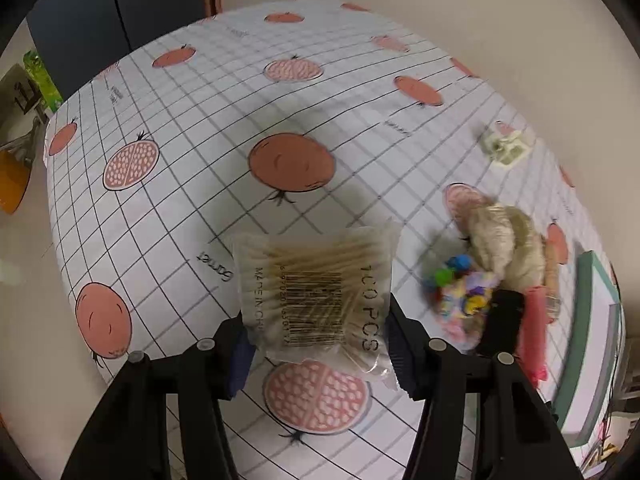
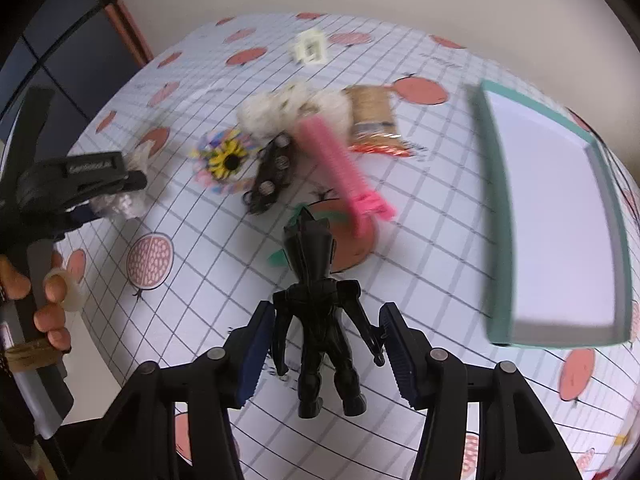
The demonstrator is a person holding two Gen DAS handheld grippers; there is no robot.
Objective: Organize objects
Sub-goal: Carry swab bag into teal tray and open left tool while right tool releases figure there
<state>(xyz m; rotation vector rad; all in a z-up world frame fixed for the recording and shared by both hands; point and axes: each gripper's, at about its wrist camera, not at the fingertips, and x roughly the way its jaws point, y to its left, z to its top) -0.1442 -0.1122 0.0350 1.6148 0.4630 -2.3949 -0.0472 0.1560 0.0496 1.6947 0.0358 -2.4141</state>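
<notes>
My left tool [image 1: 320,344] pinches the swab bag [image 1: 316,296], a clear packet of cotton swabs with a barcode and "100 PCS" print; both pads press its sides and it sits lifted a little over the bench [image 1: 224,92], which wears a gridded cloth with pomegranate prints. To the right in the left wrist view, blurred, is a pile: a fluffy cream scrunchie [image 1: 500,240], a multicolour item [image 1: 464,296], a pink clip [image 1: 534,332], and farther back a small white clip [image 1: 505,145] on its own. The tray [image 1: 588,344] edge shows at far right. My right tool [image 2: 320,350] has its jaws spread, with the black figure [image 2: 316,312] between them; the figure's arms are just beside the pads, and I cannot tell if they touch. It lies face down, head pointing away from the camera, on the cloth. Ahead of it: pink clip [image 2: 340,168], black hair clip [image 2: 270,178], a sunflower piece [image 2: 226,160], cream scrunchie [image 2: 292,112], a gold-orange packet [image 2: 374,122], white clip [image 2: 308,48] at the back. The teal-rimmed tray [image 2: 496,208] with white inside sits well right of the figure, nothing visible in it. At the left of the right wrist view, the left tool [image 2: 120,184] shows with the bag [image 2: 120,204] in its tip, and a hand [image 2: 48,300] grips the handle.
</notes>
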